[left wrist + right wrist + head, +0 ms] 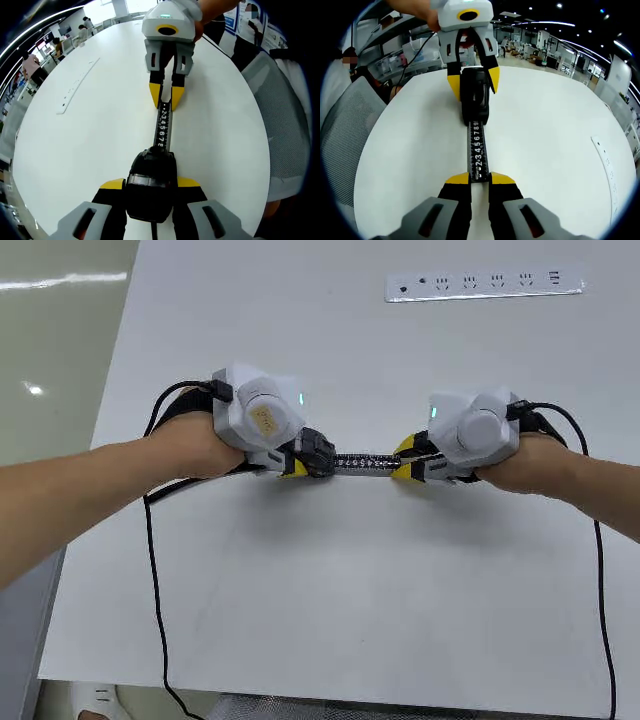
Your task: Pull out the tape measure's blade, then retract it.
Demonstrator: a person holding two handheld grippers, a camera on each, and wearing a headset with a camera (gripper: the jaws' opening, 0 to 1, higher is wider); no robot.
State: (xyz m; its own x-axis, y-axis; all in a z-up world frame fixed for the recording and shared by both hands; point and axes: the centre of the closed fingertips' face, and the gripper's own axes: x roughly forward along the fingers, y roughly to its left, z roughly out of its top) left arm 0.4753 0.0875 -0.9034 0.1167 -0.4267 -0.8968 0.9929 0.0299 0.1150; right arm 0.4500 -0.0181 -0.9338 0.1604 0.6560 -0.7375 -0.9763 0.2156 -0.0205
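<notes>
The left gripper (298, 466) has its fingers (112, 184) clamped on the black tape measure case (151, 182), left of centre on the white counter (330, 580). The blade (477, 145) extends right from the case. The right gripper (479, 178) has its fingers (502, 178) closed together on the blade tip, at the right.

Glossy black tape case (151, 185), matt tabletop (330, 590)
</notes>
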